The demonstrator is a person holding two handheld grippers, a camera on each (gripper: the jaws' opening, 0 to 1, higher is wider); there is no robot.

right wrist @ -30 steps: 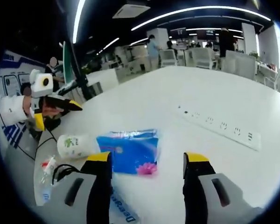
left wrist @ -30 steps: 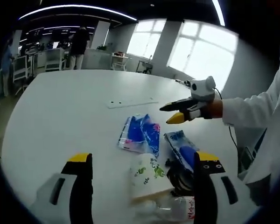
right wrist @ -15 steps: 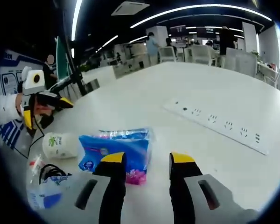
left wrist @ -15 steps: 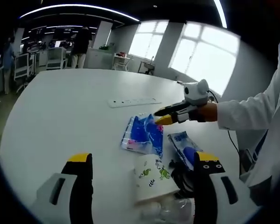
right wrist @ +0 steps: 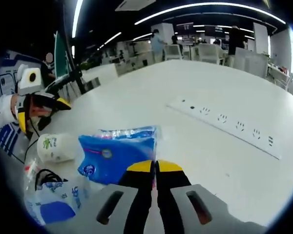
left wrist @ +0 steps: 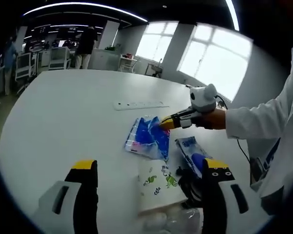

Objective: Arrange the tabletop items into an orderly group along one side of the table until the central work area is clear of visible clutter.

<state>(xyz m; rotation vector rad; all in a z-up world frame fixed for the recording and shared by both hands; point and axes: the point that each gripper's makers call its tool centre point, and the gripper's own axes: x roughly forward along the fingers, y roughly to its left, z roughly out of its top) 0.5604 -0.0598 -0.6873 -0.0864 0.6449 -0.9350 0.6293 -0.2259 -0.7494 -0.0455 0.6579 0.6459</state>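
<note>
Right gripper (right wrist: pixel 155 165): jaws pinched on crinkly blue plastic tissue pack (right wrist: pixel 118 153), writing unreadable.
Left gripper (left wrist: pixel 145 168): jaws wide, empty.
Cup (left wrist: pixel 157 182): white, green print.

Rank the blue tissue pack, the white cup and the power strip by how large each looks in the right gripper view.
1. Power strip, the longest.
2. Blue tissue pack.
3. White cup, the smallest.
The strip lies farther away, so the order of the first two is unsure.

No legible text; print on blue tissue pack (right wrist: pixel 118 155) and white cup (left wrist: pixel 157 184) too blurred.
</note>
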